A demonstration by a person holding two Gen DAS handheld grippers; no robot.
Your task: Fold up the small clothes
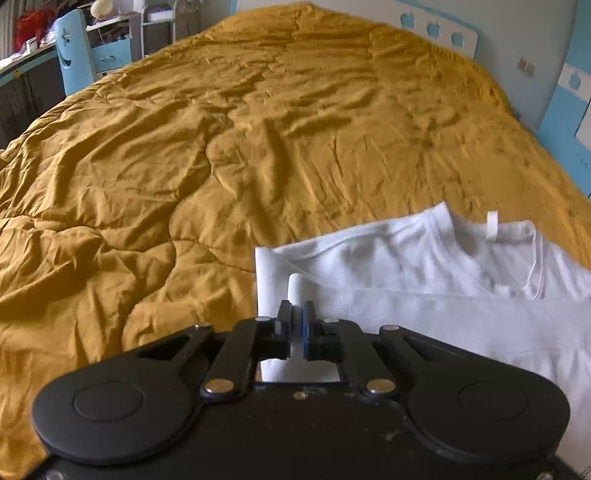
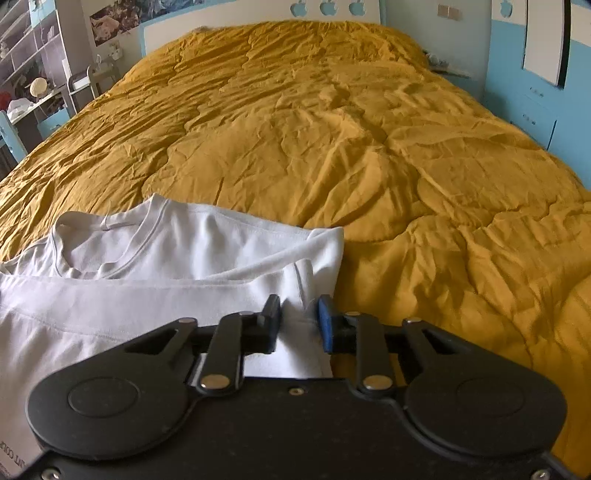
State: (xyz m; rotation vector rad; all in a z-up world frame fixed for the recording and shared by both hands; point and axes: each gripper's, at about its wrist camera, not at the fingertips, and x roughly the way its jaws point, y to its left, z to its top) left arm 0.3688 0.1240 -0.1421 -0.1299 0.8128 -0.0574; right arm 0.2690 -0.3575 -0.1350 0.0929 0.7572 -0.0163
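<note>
Fingers of the left gripper pinched tight on a raised fold of the white T-shirt, near its left edge. Right gripper jaws narrowly apart, pads pressing bunched shirt cloth by the right edge. Shirt lies on the near part of the mustard quilt, collar away from the cameras, bottom part folded up. Quilt rumpled, nothing else lying on it. Blue chair and shelves beyond the left side; white headboard with apple cut-outs behind.

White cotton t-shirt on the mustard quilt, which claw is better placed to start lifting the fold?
Left claw: shut on a pinch of t-shirt. Right claw stands wider around its bunch.
</note>
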